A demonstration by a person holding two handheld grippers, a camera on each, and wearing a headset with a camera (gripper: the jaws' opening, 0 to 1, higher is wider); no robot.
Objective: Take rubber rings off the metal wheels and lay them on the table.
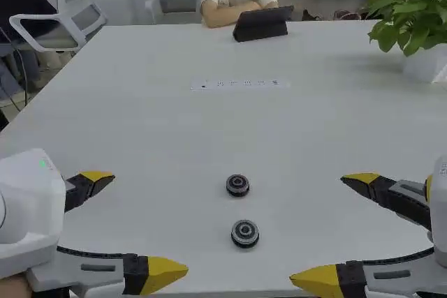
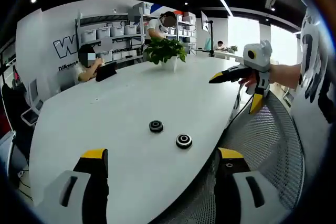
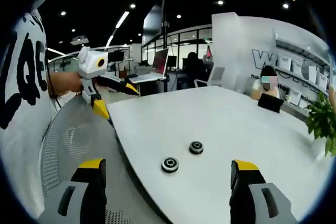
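Since the near wheel (image 1: 245,233) lies low in the middle of the frame on the table (image 1: 140,116), just under the far wheel (image 1: 237,185), I would start with it. My left tongs (image 1: 149,222) and right tongs (image 1: 316,229) gape wide and hold nothing. One should pin the metal; the other should pinch only the black ring (image 1: 235,235) and peel.

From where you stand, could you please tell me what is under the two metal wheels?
The near wheel and the far wheel lie flat, directly on the white table. Nothing else shows beneath them, though their undersides are hidden.
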